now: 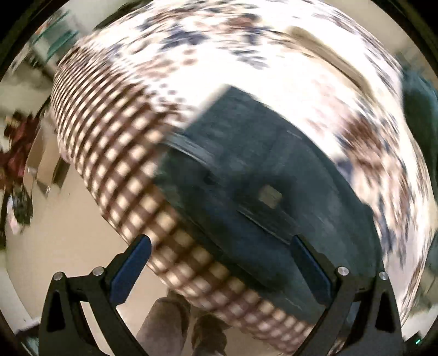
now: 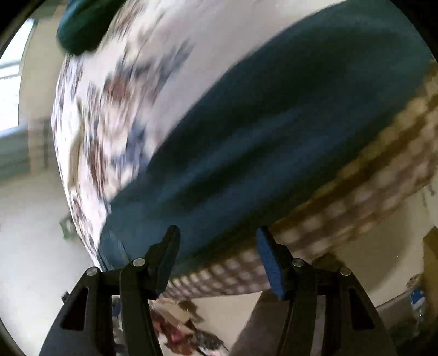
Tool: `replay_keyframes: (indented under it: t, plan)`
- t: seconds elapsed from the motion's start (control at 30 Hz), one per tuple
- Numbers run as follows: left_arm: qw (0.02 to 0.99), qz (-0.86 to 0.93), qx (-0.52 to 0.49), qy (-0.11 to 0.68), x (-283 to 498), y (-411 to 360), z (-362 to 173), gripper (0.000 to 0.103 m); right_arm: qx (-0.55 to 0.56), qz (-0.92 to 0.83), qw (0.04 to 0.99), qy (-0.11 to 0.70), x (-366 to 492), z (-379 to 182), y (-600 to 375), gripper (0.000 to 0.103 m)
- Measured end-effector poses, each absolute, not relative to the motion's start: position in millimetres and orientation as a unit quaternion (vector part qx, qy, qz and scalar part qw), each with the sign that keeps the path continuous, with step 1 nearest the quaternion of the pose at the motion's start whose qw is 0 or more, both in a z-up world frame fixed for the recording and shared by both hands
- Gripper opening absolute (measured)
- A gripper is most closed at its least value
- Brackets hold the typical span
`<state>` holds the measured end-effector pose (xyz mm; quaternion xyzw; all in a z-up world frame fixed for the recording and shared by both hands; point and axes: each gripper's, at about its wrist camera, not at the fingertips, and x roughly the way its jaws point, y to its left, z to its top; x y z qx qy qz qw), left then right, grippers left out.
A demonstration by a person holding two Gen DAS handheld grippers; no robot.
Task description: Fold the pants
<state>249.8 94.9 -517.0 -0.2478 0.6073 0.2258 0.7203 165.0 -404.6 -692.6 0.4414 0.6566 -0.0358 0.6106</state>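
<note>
Dark teal cotton pants [image 1: 260, 175] lie flat on the floral-and-checked bedspread [image 1: 115, 153]; both views blur.
Left gripper [image 1: 219, 246] and right gripper [image 2: 217, 232] gape wide, empty; a hasty pinch could snag the bedspread too.

The right gripper [image 2: 217, 241] hangs with its jaws spread and nothing between them; just ahead, dark teal pants [image 2: 273, 131] lie across a bed's floral sheet [image 2: 109, 95]; a brown checked bed skirt [image 2: 369, 191] drops below the edge; a dark green cushion [image 2: 82, 24] sits far off; everything is motion-blurred.
</note>
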Motion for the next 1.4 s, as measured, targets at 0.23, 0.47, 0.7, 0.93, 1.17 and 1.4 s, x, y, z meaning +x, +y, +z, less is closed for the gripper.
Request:
replay_keyframes:
  t: [0.23,0.47,0.7,0.93,1.17,1.4]
  plan:
    - [0.692,0.204,-0.367,0.587,264,149,-570,0.062,0.478,-0.095,0.588,0.646,161,-729,-346,0.035]
    - [0.704,0.188,-0.383,0.568,250,158,-559,0.022,0.428,-0.148,0.617,0.644,164,-712,-333,0.006]
    - [0.697,0.163,-0.395,0.577,243,167,-559,0.016,0.382,-0.139,0.625,0.666,158,-691,-329,0.005]
    - [0.672,0.139,-0.402,0.607,241,177,-565,0.023,0.268,-0.091,0.566,0.774,196,-698,-317,0.033]
    - [0.747,0.146,-0.253,0.597,264,167,-507,0.091,0.213,0.057,0.619,0.754,302,-640,-262,0.063]
    - [0.751,0.139,-0.221,0.606,311,170,-535,0.091,0.137,0.123,0.584,0.790,430,-705,-186,0.070]
